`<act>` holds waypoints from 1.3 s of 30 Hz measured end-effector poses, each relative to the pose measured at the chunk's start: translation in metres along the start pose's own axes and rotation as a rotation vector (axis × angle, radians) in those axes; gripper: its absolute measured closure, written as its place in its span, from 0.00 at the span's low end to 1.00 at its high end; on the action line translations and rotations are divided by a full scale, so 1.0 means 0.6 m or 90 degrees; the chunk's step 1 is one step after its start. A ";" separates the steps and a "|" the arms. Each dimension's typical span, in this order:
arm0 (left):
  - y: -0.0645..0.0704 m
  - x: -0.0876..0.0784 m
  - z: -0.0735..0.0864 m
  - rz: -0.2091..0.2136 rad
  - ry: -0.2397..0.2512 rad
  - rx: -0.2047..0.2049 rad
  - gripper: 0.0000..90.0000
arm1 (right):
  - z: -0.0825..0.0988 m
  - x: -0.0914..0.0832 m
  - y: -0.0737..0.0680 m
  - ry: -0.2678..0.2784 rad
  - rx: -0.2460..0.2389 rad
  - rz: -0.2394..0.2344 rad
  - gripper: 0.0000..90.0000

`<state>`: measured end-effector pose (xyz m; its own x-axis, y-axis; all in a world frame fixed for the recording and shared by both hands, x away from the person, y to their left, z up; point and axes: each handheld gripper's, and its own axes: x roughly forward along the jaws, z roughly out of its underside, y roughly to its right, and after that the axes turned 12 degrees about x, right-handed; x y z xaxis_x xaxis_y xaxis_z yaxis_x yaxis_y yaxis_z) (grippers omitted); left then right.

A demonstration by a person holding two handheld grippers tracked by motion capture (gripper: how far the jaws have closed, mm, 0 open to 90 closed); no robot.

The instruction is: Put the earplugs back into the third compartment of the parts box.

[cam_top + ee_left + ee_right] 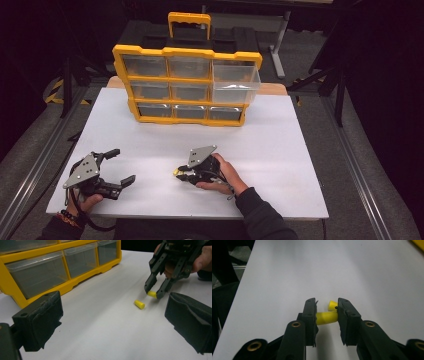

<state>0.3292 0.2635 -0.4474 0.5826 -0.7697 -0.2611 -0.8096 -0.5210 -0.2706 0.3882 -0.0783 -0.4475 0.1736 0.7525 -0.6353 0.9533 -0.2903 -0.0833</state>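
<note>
Two small yellow foam plugs lie near the middle of the white tabletop [280, 150]. My right gripper [327, 312] is shut on one plug [326, 317], which is squeezed crosswise between its pads just above the table. The other plug [332, 305] lies loose just beyond the jaw tips. The left gripper view shows the held plug [151, 294] in the right gripper [153, 293] and the loose plug [139, 304] beside it. In the high view the right gripper [179, 174] points left. My left gripper [123, 166] rests at the front left, open and holding nothing [112, 322].
A yellow-framed organizer [185, 80] with clear drawers stands upright at the back of the table. Its top right drawer [235, 82] is pulled out toward me. The organizer's lower drawers [50, 267] rise close on the left in the left gripper view.
</note>
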 end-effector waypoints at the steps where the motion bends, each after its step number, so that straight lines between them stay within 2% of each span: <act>1: 0.001 0.001 0.000 0.000 0.000 0.003 0.03 | -0.001 -0.005 -0.002 0.009 -0.001 0.003 0.78; 4: 0.002 0.000 -0.001 0.002 -0.004 0.007 0.03 | -0.006 -0.019 -0.008 0.035 -0.004 0.016 0.79; 6: 0.002 -0.001 -0.001 0.002 -0.004 0.006 0.03 | -0.007 -0.023 -0.011 0.039 -0.006 0.019 0.79; 7: 0.002 -0.001 -0.001 0.000 -0.004 0.007 0.03 | -0.010 -0.031 -0.015 0.049 -0.011 0.030 0.79; 12: 0.001 -0.001 0.000 0.001 -0.008 0.010 0.03 | -0.014 -0.049 -0.020 0.077 -0.019 0.046 0.79; 16: 0.000 0.000 0.001 -0.009 -0.008 0.008 0.02 | -0.017 -0.080 -0.021 0.127 -0.015 0.082 0.79; 18: 0.000 0.000 0.001 -0.009 -0.006 0.006 0.02 | -0.017 -0.085 -0.021 0.133 -0.015 0.085 0.79; 19: 0.000 -0.001 0.001 -0.009 -0.010 0.008 0.02 | -0.017 -0.102 -0.021 0.151 -0.013 0.099 0.79; 22: 0.000 -0.001 0.001 -0.009 -0.007 0.007 0.02 | -0.017 -0.114 -0.020 0.161 -0.011 0.107 0.79; 23: 0.000 -0.001 0.001 -0.011 -0.009 0.007 0.02 | -0.015 -0.126 -0.018 0.172 -0.008 0.118 0.79; 26: 0.000 -0.001 0.001 -0.008 -0.012 0.009 0.02 | -0.013 -0.138 -0.016 0.178 -0.005 0.129 0.79; 30: 0.000 0.000 0.002 -0.008 -0.011 0.007 0.02 | -0.006 -0.168 -0.011 0.205 0.006 0.153 0.79; 32: -0.001 -0.001 0.002 -0.008 -0.012 0.008 0.02 | -0.005 -0.175 -0.010 0.210 0.004 0.156 0.79; 33: -0.002 -0.002 0.002 -0.007 -0.014 0.008 0.02 | -0.002 -0.189 -0.010 0.220 0.011 0.170 0.79; 36: -0.001 -0.001 0.002 -0.011 -0.011 0.007 0.02 | 0.001 -0.208 -0.008 0.234 0.013 0.187 0.79; 39: -0.001 -0.001 0.002 -0.010 -0.013 0.006 0.02 | 0.004 -0.222 -0.006 0.251 0.021 0.192 0.79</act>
<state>0.3295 0.2646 -0.4485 0.5961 -0.7542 -0.2754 -0.8000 -0.5289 -0.2832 0.3614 -0.1789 -0.3647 0.5268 0.7965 -0.2969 0.8390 -0.5432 0.0314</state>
